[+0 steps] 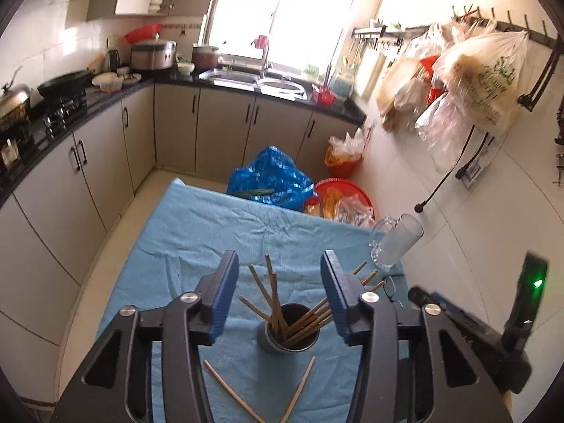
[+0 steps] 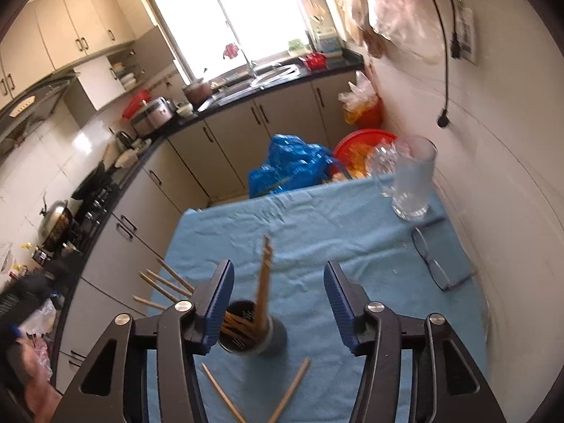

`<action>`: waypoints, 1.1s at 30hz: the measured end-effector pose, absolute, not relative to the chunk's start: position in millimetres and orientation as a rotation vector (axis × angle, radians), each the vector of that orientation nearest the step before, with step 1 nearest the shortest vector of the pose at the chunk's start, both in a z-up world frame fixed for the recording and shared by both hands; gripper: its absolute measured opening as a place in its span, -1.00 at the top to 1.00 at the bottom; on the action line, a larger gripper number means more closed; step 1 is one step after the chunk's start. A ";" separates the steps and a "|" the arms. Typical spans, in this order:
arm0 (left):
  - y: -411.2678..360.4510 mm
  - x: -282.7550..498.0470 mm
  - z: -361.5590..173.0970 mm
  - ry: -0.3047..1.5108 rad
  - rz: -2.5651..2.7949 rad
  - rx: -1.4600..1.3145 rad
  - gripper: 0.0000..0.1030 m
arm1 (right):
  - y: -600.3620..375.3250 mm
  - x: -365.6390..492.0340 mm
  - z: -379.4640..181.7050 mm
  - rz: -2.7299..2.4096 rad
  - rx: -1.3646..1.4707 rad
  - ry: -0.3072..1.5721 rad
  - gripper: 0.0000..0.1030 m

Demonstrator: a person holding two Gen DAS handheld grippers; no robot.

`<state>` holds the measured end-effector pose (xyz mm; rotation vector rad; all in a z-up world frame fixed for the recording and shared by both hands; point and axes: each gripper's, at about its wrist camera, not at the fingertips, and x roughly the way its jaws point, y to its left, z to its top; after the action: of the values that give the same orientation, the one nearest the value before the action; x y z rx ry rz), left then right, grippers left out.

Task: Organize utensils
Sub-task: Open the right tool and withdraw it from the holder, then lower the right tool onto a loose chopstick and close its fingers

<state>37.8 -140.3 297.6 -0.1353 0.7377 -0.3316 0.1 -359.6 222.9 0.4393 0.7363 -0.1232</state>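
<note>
Both my grippers hung released above the dark holder cup (image 1: 287, 331), left gripper (image 1: 278, 299) and right gripper (image 2: 278, 303) alike, jaws apart with nothing pressed between the blue pads. The cup stood on the blue-clothed tabletop (image 1: 197, 232), most of the wooden chopsticks (image 1: 273, 296) fanned out of its mouth. Two loose chopsticks (image 1: 296, 391) lay flat on the cloth just on the near side of the cup, splayed in a V.

Those sticks looked light, stiff and thin, I judged, smooth enough to roll or slip on cloth. I reckoned the grip belonged near mid-length, across the shaft, with the pads pinching flat. The cup seemed light too, and top-heavy with that fan, so a knock on the leaning sticks could tip it.

Beyond the cup to the right stood a glass mug (image 2: 410, 179), fragile, and a pair of eyeglasses (image 2: 433, 264) lay between mug and cup side. Both sat well apart from the loose pair. Only the fanned tips crowded the approach.
</note>
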 end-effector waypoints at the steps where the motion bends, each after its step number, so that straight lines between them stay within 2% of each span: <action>1: -136.9 32.2 298.6 0.723 -0.327 -0.133 -0.01 | -361.3 -3.9 218.2 -0.138 0.437 0.748 -0.17; 3: -129.2 22.0 298.4 0.699 -0.315 -0.134 -0.11 | -362.9 -12.6 207.4 -0.162 0.421 0.770 -0.17; 5: -118.4 9.6 293.5 0.688 -0.303 -0.134 -0.23 | -363.5 -22.8 194.3 -0.199 0.396 0.800 -0.26; 10: -92.9 -8.2 265.9 0.737 -0.258 -0.131 -0.29 | -362.0 -54.6 168.4 -0.292 0.300 0.818 -0.33; 14: -69.7 -25.2 226.9 0.791 -0.178 -0.127 -0.31 | -367.3 -73.7 149.1 -0.279 0.368 0.858 -0.34; 19: -57.7 -43.9 186.0 0.854 -0.126 -0.098 -0.31 | -357.8 -87.4 136.4 -0.386 0.235 0.906 -0.36; 27: -53.1 -64.2 150.4 0.886 -0.110 -0.093 -0.31 | -365.1 -93.3 104.2 -0.313 0.418 1.015 -0.37; 33: -46.7 -61.8 131.6 0.982 -0.102 -0.085 -0.31 | -363.2 -84.4 75.4 -0.187 0.608 1.114 -0.37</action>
<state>-61.8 -46.7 131.6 -0.0850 0.9819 -0.1019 -84.4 -363.2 75.4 0.6085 1.1141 -0.1869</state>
